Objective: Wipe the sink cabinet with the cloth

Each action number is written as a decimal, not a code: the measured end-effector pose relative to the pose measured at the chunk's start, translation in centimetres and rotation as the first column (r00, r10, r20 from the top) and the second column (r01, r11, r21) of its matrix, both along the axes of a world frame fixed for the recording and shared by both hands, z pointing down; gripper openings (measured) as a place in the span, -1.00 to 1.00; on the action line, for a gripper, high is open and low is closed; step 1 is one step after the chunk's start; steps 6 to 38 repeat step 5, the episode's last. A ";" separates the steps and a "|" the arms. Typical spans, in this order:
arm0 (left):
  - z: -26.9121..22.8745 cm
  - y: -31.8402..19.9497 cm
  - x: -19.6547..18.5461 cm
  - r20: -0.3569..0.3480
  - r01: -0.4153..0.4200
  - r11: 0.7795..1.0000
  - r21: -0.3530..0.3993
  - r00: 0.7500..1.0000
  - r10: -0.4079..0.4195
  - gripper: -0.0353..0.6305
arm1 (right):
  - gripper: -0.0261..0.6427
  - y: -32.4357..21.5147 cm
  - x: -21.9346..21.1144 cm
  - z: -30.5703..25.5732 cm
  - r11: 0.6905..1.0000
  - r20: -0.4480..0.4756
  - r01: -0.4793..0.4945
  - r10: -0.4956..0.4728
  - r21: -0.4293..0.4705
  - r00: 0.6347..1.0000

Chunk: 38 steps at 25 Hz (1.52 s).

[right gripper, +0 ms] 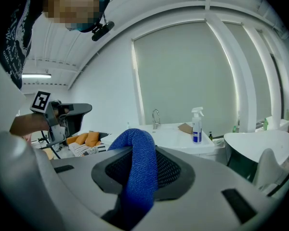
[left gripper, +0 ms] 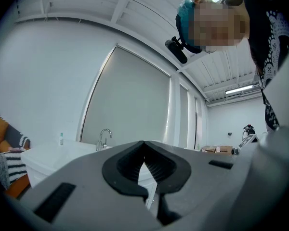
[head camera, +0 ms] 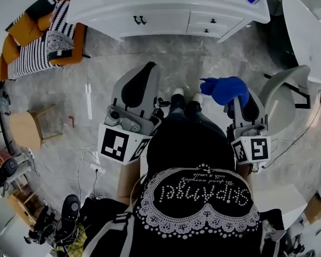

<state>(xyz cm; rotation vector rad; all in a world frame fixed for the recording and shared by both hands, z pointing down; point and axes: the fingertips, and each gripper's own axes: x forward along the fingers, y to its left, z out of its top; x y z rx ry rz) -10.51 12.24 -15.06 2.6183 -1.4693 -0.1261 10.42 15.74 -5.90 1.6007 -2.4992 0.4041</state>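
Observation:
The white sink cabinet (head camera: 166, 12) stands ahead of me across the floor, with dark handles on its drawers. In the right gripper view its countertop (right gripper: 180, 137) carries a faucet (right gripper: 155, 117). My right gripper (head camera: 244, 105) is shut on a blue cloth (head camera: 224, 89), which bulges out past the jaws. The cloth (right gripper: 137, 170) fills the gap between the pads in the right gripper view. My left gripper (head camera: 141, 82) is held level beside it, shut and with nothing in it (left gripper: 144, 153). Both grippers are well short of the cabinet.
A spray bottle (right gripper: 196, 125) stands on the cabinet's right end. An orange seat with striped cushions (head camera: 40, 36) is at the far left. A white round table (head camera: 310, 33) and a grey chair (head camera: 283, 95) stand to the right. Cables and shoes (head camera: 69, 208) lie by my feet.

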 end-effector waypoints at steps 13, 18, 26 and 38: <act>0.0 -0.2 -0.3 0.001 0.021 1.000 0.009 1.000 -0.021 -0.88 | -0.58 -0.9 -0.1 0.0 1.000 0.000 0.017 -0.017 0.013 1.000; 0.0 -0.2 -0.3 0.001 0.021 1.000 0.009 1.000 -0.021 -0.88 | -0.58 -0.9 -0.1 0.0 1.000 0.000 0.017 -0.017 0.013 1.000; 0.0 -0.2 -0.3 0.001 0.021 1.000 0.009 1.000 -0.021 -0.88 | -0.58 -0.9 -0.1 0.0 1.000 0.000 0.017 -0.017 0.013 1.000; 0.0 -0.2 -0.3 0.001 0.021 1.000 0.009 1.000 -0.021 -0.88 | -0.58 -0.9 -0.1 0.0 1.000 0.000 0.017 -0.017 0.013 1.000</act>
